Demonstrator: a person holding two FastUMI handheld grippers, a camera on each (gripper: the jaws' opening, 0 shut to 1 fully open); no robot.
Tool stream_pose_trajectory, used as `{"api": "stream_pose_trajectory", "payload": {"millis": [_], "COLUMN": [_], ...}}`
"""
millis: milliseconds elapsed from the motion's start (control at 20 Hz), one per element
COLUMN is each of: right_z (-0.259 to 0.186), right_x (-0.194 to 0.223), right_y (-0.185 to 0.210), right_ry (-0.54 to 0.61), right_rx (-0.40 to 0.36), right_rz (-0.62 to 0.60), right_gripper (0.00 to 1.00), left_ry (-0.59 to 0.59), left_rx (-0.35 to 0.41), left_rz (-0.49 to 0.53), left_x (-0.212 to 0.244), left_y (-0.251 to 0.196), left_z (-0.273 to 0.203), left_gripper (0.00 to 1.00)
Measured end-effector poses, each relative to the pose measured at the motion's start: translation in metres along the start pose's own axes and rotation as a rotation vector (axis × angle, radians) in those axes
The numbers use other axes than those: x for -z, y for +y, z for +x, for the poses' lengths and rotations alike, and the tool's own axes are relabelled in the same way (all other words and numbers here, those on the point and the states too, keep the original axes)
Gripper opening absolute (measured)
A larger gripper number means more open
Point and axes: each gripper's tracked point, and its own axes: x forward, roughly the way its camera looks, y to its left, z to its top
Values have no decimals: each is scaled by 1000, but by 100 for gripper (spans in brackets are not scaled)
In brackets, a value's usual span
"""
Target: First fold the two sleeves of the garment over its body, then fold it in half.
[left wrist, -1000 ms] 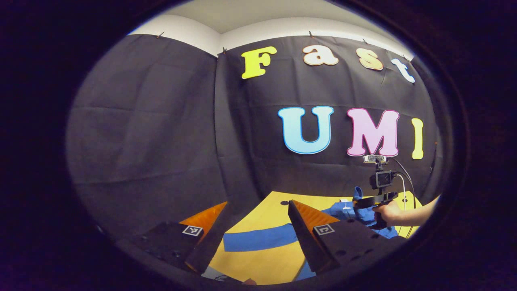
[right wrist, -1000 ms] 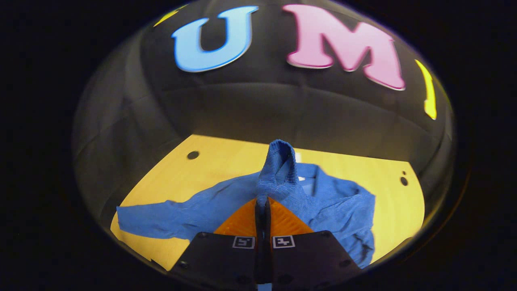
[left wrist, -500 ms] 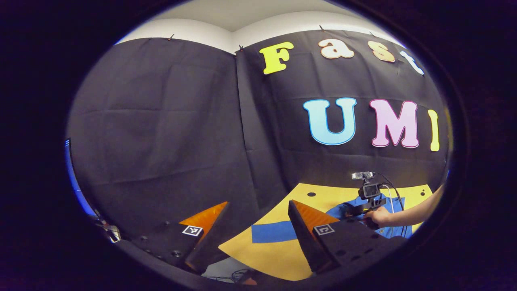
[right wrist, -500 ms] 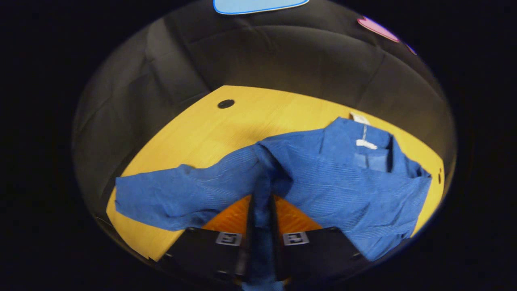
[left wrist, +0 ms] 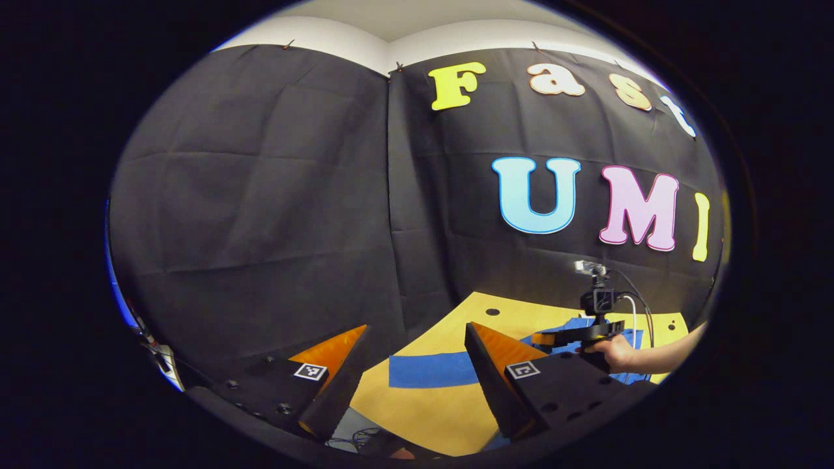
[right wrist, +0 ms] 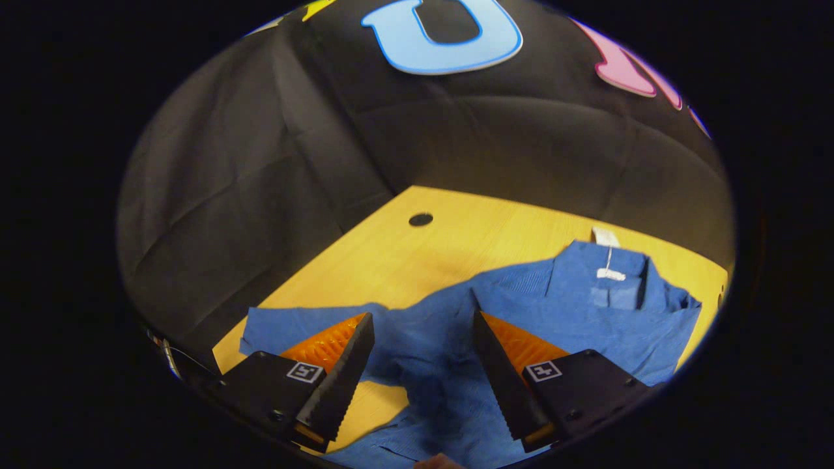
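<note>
Sweater [right wrist: 554, 306] lies lower right on tabletop [right wrist: 417, 254] | right gripper [right wrist: 417, 374] jaws spread over folded sleeve | left gripper [left wrist: 410, 378] jaws spread; pinch the outstretched sleeve [left wrist: 430, 370] at its cuff next.

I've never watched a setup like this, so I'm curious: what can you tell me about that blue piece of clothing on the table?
The blue garment is a soft, finely ribbed knit top with a collar and white tags at the neck. It lies rumpled on the yellow wooden table. One sleeve stretches flat toward the table's edge; the other sleeve lies folded over the body. The right gripper hovers open just above it, gripping nothing.
</note>
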Motion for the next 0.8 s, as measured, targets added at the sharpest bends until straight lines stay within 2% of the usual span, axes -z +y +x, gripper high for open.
{"api": "stream_pose_trajectory", "payload": {"millis": [200,300,450,600,800], "right_z": [-57,-91,-146,-198,-243], "right_x": [-60,-72,-94,-106,-103], "right_y": [-4,-3,-8,-10,-32], "right_ry": [-181,-219,-299,-378,-394], "right_rx": [16,11,22,21,57], "right_rz": [-36,-33,-85,-119,-140], "right_gripper": [96,96,96,96,95], "left_ry": [11,24,84,145,211], "left_rx": [-10,-62,-78,-49,0], "left_rz": [-26,-17,-7,0,-7], "left_x": [11,21,54,86,117], "left_y": [9,22,28,26,19], "left_z": [15,29,50,75,118], "left_gripper": [82,82,82,82,82]}}
